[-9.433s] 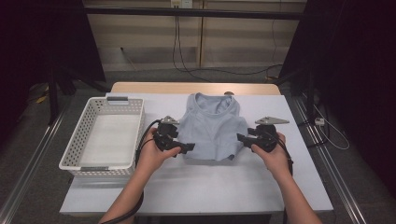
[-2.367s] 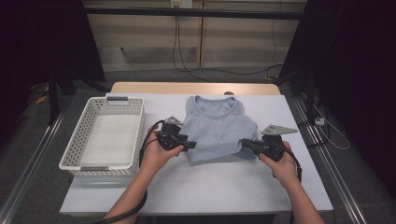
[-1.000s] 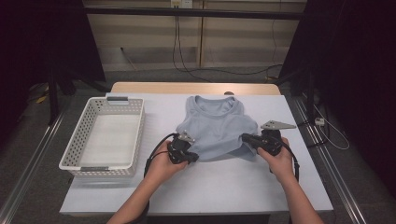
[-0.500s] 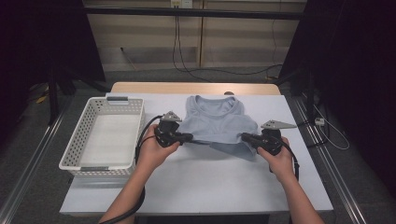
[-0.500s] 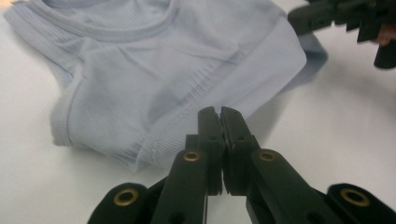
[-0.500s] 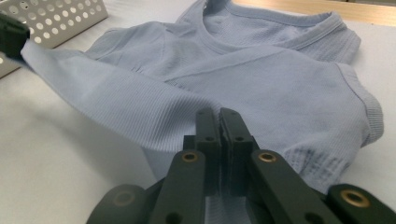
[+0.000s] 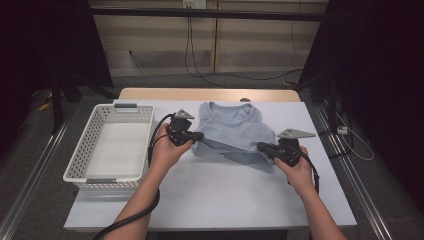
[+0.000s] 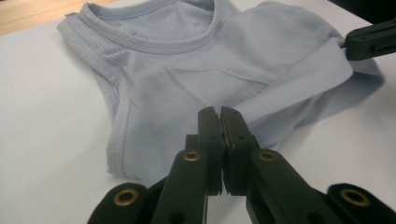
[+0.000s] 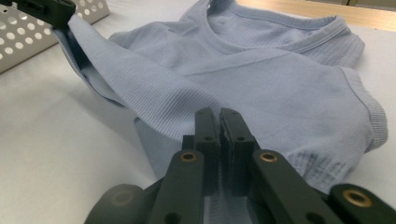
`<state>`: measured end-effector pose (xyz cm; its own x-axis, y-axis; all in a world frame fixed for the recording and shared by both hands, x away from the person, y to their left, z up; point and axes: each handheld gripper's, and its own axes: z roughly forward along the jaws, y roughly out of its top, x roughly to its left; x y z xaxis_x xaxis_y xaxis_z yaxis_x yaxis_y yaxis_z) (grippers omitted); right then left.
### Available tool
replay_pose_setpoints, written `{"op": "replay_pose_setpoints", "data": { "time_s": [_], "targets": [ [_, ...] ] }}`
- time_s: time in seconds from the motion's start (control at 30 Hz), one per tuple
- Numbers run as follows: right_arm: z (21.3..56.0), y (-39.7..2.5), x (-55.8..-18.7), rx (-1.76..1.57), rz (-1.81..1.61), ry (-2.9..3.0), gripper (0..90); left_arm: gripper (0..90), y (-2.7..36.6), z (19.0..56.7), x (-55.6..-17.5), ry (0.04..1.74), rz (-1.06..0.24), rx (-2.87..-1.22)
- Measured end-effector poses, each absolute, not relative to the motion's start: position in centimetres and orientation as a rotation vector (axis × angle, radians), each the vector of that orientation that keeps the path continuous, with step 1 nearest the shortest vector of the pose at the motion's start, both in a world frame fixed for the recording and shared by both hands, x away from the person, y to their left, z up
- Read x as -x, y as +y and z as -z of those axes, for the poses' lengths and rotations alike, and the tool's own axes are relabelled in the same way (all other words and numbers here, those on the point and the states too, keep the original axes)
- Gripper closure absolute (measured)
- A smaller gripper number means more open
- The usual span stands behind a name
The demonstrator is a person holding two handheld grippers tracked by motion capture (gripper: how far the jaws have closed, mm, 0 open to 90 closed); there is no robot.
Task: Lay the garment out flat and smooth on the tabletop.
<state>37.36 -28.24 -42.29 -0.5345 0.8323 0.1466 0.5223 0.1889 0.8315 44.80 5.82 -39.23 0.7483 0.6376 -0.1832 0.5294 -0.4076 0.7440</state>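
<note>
A light blue sleeveless top (image 7: 232,125) lies on the white table (image 7: 225,195), neck toward the far edge. My left gripper (image 7: 200,136) is shut on the left end of its bottom hem, held a little above the table. My right gripper (image 7: 261,146) is shut on the right end of the same hem. The hem band stretches between them over the body of the top. In the left gripper view the jaws (image 8: 219,112) pinch the ribbed hem of the top (image 8: 177,79). The right gripper view shows its jaws (image 9: 218,114) closed on the hem of the top (image 9: 271,70).
A white perforated basket (image 7: 75,167) stands empty at the left of the table, close to my left hand. A wooden strip (image 7: 200,94) runs along the table's far edge. Bare white table lies in front of the top, toward the near edge.
My left gripper has taken the hem's left corner and carried it up and toward the far left. The hem now hangs taut between both grippers. My right gripper has barely moved.
</note>
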Motion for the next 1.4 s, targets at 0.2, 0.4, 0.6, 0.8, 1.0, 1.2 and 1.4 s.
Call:
{"op": "replay_pose_setpoints", "data": {
  "time_s": [0.2,0.4,0.6,0.8,1.0,1.2,1.4],
  "targets": [
    [42.5,-28.0,-37.6,-1.277,-1.266,2.131,83.2,88.2,5.6,40.0,-45.9,0.918,-0.155,-2.078],
    [42.1,-27.8,-37.4,-1.251,-1.283,2.136,77.0,88.2,5.3,40.5,-46.6,0.947,-0.140,-2.074],
    [41.2,-26.9,-36.8,-1.176,-1.316,2.162,70.6,88.2,5.0,40.6,-46.8,0.954,-0.138,-2.082],
    [41.4,-25.4,-36.4,-1.102,-1.350,2.258,68.4,88.2,4.8,40.7,-46.9,0.959,-0.149,-2.082],
    [42.0,-24.3,-36.2,-1.035,-1.363,2.346,82.9,88.2,4.7,40.5,-46.9,0.964,-0.151,-2.078],
    [42.7,-23.5,-36.1,-1.001,-1.350,2.408,84.1,88.2,4.7,40.3,-46.9,0.969,-0.157,-2.067],
    [44.1,-22.9,-36.4,-1.001,-1.205,2.473,79.6,88.2,4.7,40.0,-47.0,0.964,-0.161,-2.062]
  ]
}}
